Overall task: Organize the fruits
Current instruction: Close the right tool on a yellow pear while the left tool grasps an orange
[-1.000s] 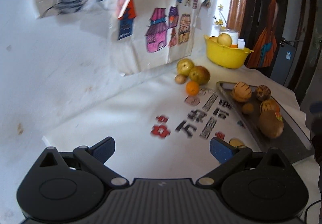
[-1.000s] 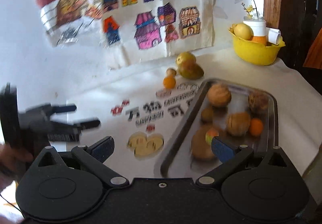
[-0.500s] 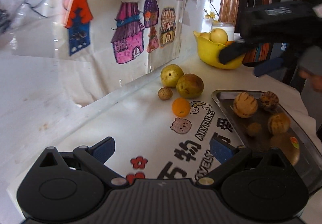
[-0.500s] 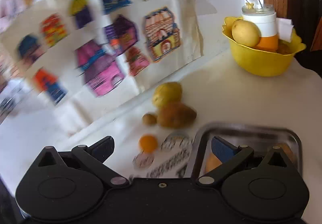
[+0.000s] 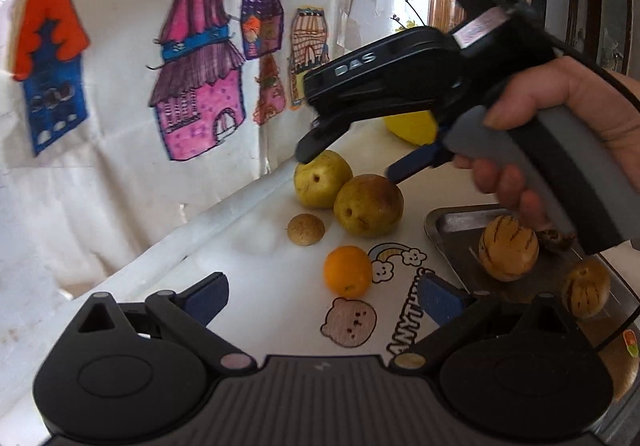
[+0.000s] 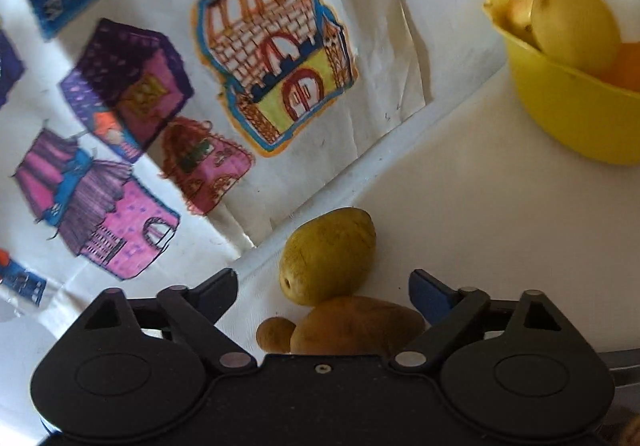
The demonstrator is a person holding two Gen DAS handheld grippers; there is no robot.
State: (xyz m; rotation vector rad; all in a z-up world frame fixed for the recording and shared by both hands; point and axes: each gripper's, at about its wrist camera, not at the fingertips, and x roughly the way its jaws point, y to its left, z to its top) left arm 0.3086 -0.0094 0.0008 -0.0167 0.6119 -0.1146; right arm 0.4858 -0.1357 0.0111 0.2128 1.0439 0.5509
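The right gripper point(image 5: 348, 167) is hovering over the yellow pear point(image 5: 322, 178) at the back of the tabletop point(image 5: 248, 246), its fingers point(image 6: 430, 296) spread wide and gripping nothing; one tip appears to be touching the pear, though the angle is poor. A browner pear point(image 5: 368, 204) is touching the yellow one. The left gripper point(image 5: 324, 298) is also standing released, near the small orange point(image 5: 347, 270). Striped melons point(image 5: 509, 248) are lying in the metal tray point(image 5: 452, 219). A yellow bowl point(image 6: 568, 113) is holding more fruit.
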